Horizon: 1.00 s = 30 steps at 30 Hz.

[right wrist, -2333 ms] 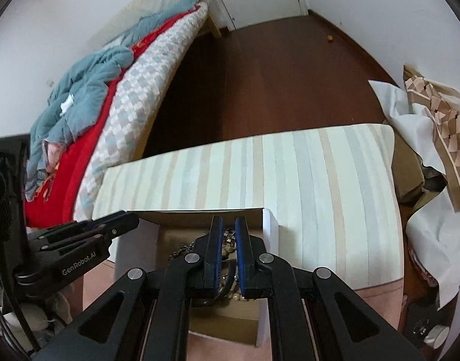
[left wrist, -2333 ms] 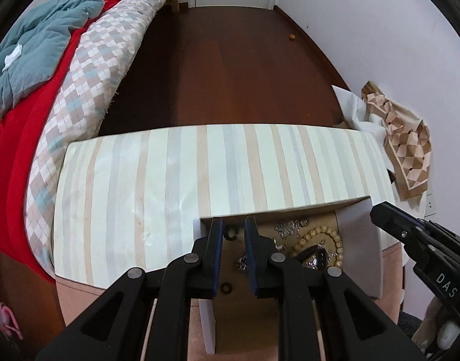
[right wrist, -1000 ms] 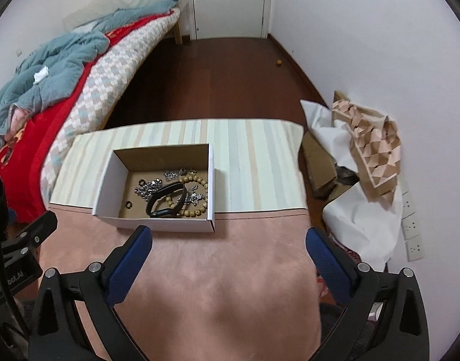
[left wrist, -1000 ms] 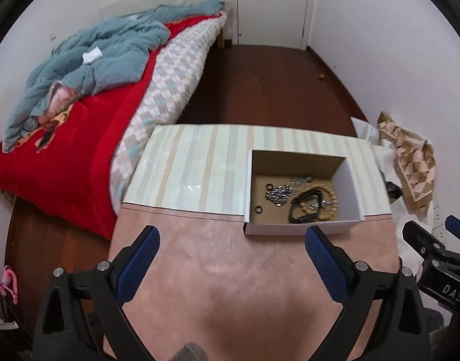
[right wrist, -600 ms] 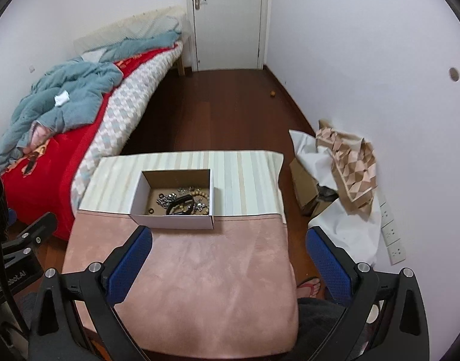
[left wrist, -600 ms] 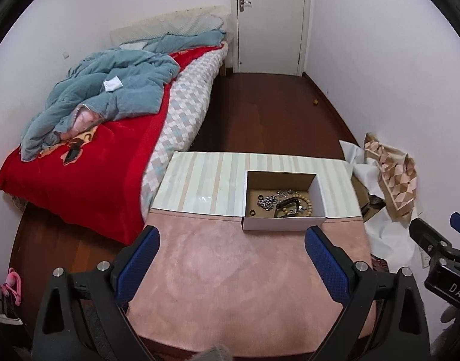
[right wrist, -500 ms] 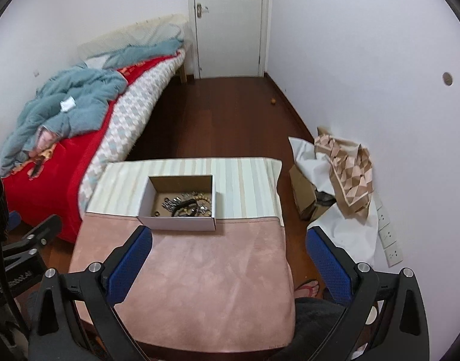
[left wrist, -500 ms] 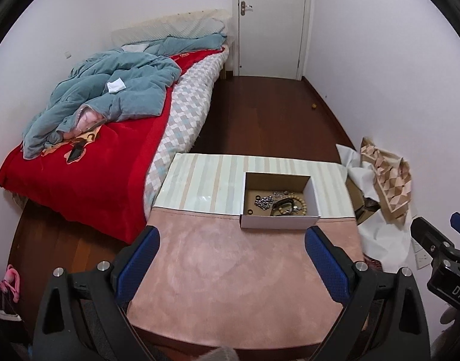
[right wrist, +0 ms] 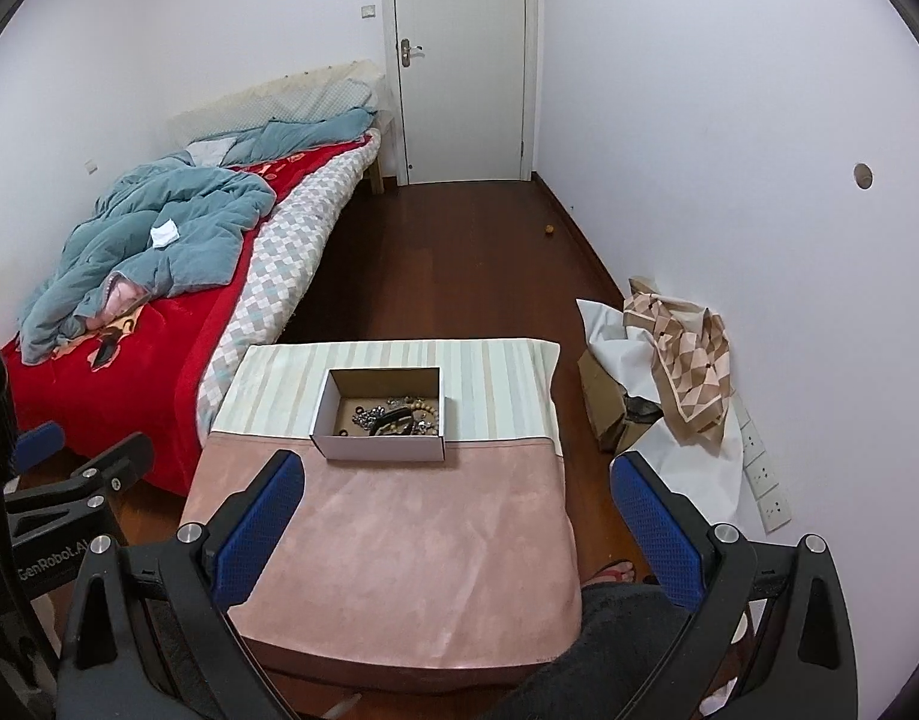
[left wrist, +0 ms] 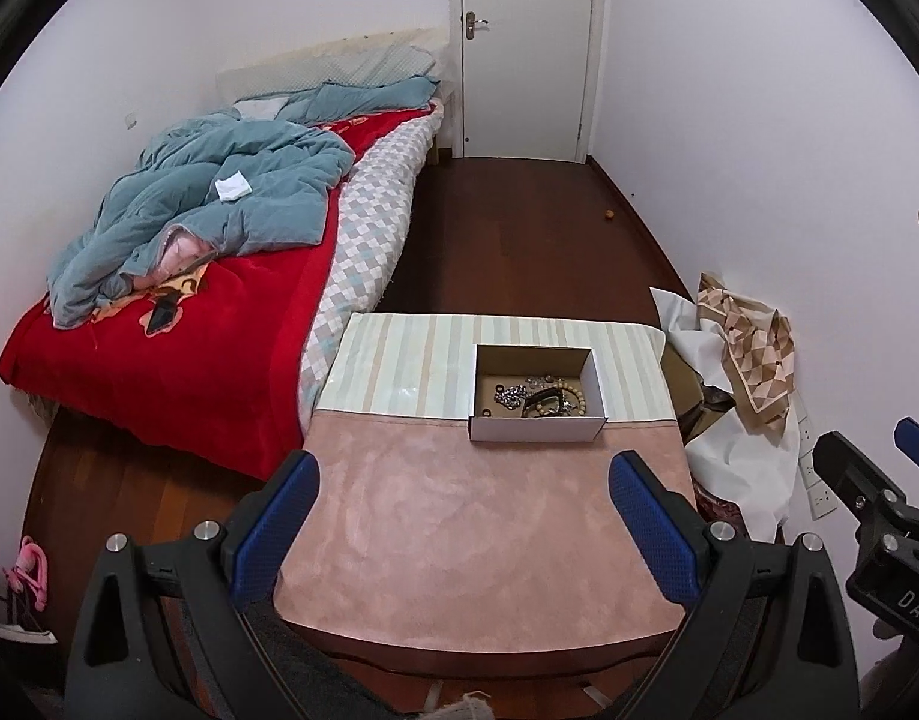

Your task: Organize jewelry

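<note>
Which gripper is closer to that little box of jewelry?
Hard to call; perhaps the left gripper. The box lies ahead, slightly to its right. From the right gripper, the box lies ahead-left.

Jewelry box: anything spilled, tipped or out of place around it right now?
Nothing stands out. The box sits upright and open on the table, with the jewelry heaped together inside and none visible on the cloth outside it. Left gripper and right gripper are both open, empty, and well back from it.

Left tool [left wrist: 464,531] and right tool [right wrist: 456,528], both spread wide (blue pads facing inward), nothing gripped.
</note>
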{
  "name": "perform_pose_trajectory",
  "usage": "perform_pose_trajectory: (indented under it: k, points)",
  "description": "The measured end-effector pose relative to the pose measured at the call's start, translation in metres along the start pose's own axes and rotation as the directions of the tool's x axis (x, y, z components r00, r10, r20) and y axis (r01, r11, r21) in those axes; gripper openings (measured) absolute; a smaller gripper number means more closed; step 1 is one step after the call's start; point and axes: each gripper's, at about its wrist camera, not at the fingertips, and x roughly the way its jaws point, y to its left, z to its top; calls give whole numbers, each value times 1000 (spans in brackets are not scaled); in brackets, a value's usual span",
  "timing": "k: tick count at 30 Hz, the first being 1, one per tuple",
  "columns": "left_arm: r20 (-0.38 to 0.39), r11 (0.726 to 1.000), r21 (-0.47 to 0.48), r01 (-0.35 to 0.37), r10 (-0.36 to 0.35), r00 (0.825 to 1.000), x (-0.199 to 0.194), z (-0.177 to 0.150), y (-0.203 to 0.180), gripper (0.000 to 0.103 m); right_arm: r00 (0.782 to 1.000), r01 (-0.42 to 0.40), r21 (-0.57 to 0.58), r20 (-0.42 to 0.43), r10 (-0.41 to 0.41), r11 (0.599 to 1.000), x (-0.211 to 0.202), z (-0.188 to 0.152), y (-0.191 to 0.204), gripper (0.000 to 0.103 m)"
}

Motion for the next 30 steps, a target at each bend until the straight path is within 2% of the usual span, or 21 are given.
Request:
perform_pose_trajectory:
  k: [6, 15, 20, 30]
  points:
    - [16, 1000, 0, -18, 18, 1000, 12, 11, -4, 99, 1000, 18, 3, -2, -18, 1000, 16, 13, -2, 103]
    - [14, 999, -10, -40, 40, 999, 47, 33, -5, 102, 999, 26, 6, -22, -26, 1000, 68, 40, -5, 103]
    - [-12, 998, -17, -59, 59, 998, 72, 41, -5, 102, 998, 39, 2, -45, -39, 999, 99, 48, -5, 103]
    - [-79, 999, 1, -51, 51, 996, 108, 47, -12, 102, 993, 57, -9, -105, -58, 998, 146, 50, -4, 103]
